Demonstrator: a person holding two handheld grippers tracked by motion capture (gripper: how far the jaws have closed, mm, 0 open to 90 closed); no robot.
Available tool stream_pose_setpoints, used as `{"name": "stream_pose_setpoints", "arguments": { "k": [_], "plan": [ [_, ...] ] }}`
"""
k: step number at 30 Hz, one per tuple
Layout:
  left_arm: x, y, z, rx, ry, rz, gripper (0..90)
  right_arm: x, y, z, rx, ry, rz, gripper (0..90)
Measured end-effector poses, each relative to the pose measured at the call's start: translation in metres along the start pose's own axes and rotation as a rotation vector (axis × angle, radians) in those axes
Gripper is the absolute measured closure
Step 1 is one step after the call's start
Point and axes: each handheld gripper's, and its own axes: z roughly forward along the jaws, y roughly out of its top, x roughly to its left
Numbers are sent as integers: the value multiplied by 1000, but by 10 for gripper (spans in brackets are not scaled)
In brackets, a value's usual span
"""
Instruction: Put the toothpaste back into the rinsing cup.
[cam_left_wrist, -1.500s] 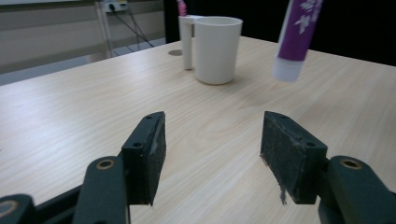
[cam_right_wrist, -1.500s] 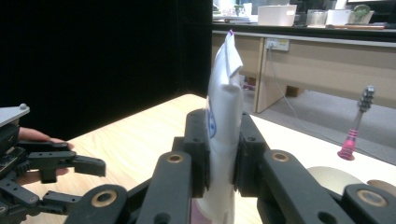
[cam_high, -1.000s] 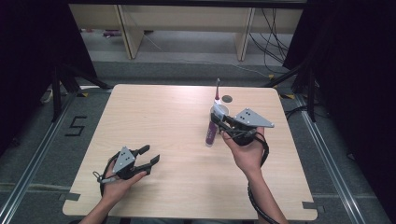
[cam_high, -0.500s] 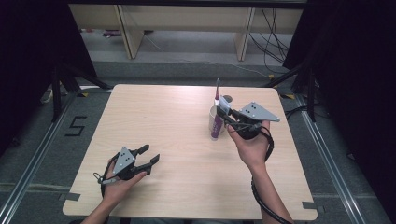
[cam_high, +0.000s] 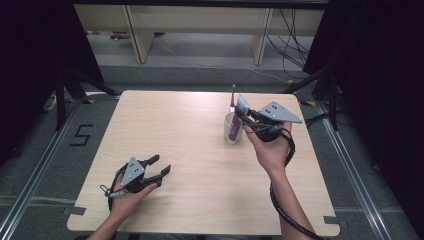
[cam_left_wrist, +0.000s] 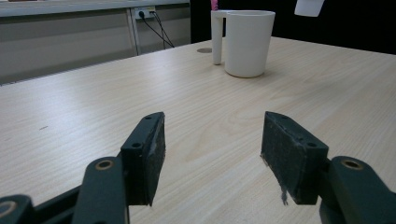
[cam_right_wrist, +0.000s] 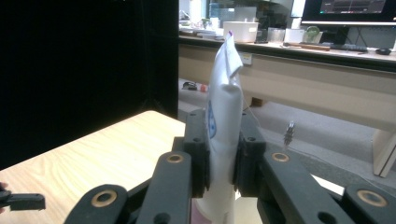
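Two grippers are in our hands over a pale wooden desk (cam_high: 190, 130). Our right gripper (cam_high: 243, 116) is clamped on a tube of toothpaste (cam_high: 235, 131), holding it near the far right part of the desk. The tube is soft and white along its upper body, with a flat crimped end that points up past the gripper, a small blue mark on its side, and a purple lower part. In the right gripper view the black pads (cam_right_wrist: 198, 144) press into both sides of the tube (cam_right_wrist: 223, 121) and dent it slightly. From above, the tube's lower end stands in a white mug (cam_high: 231, 128) or just in front of it; we cannot tell which. A toothbrush (cam_high: 232, 96) with a pink handle rises from the mug. Our left gripper (cam_high: 161, 165) rests low near the front left of the desk, well apart from the mug, its jaws spread wide with nothing between them.
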Motion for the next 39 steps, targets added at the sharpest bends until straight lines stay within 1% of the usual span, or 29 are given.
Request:
{"name": "stream_pose_setpoints", "arguments": {
  "k": [1,2,4,7,8,9,10,11,12,14,15,16,19,20,21,22,23,24,26,28,29,30,31,32,33,34,35,37,39],
  "plan": [
    [0,0,0,0,-2,-1,398,-1,2,1,-9,-11,-13,790],
    [0,0,0,2,-1,-1,398,-1,3,1,3,-7,4,790],
    [0,0,0,3,0,-4,397,-4,4,2,-8,-14,-14,791],
    [0,0,0,4,-1,0,396,-5,7,3,0,-20,-1,791],
    [0,0,0,4,-1,0,396,-5,7,3,-6,-27,3,791],
    [0,0,0,3,-2,-2,396,-7,9,4,-8,-30,-19,790],
    [0,0,0,4,-2,-4,395,-6,9,4,-7,-33,2,791],
    [0,0,0,5,-2,-3,395,-8,11,5,-5,-34,-12,791],
    [1,0,0,5,-2,-3,395,-8,11,6,-6,-30,5,791],
    [1,0,0,4,-1,-3,395,-10,13,7,-6,-37,-5,790],
    [1,0,0,5,-2,-3,395,-12,14,8,-11,-45,-25,791],
    [1,0,0,4,-2,-3,394,-12,14,9,-8,-42,-8,790],
    [1,0,0,-6,-8,-5,395,-14,16,11,-18,-54,-12,790],
    [1,0,0,-5,-8,-4,395,-15,17,11,-17,-59,-24,790],
    [1,0,0,-4,-8,-3,394,-14,17,12,-9,-52,-2,790],
    [1,0,0,3,-5,-3,394,-16,18,12,-21,-60,-27,790],
    [1,0,0,6,-4,-3,394,-16,18,13,-24,-61,-15,790],
    [1,0,0,6,-5,-4,394,-15,18,13,-14,-65,-2,790],
    [1,0,0,5,-5,-5,393,-18,19,15,-24,-70,-23,790],
    [1,0,0,0,-7,-5,393,-19,19,17,-24,-72,-19,791],
    [1,0,0,7,-5,-3,393,-18,19,18,-20,-69,-4,790],
    [1,0,0,6,-4,-4,393,-20,20,18,-21,-75,-15,790],
    [1,0,0,6,-4,-3,393,-21,20,19,-34,-83,-28,790],
    [1,0,0,6,-5,-3,393,-21,21,20,-25,-77,-13,790],
    [1,0,0,6,-5,-3,393,-22,21,20,-30,-80,-21,790],
    [1,0,0,6,-5,-3,393,-22,22,22,-35,-84,-21,790],
    [1,0,0,5,-5,-4,393,-22,22,22,-22,-81,-8,790],
    [1,0,0,0,-7,-5,393,-23,23,24,-32,-87,-13,790],
    [1,0,1,-7,-10,-7,393,-24,25,26,-31,-86,-14,790]
  ]
}}
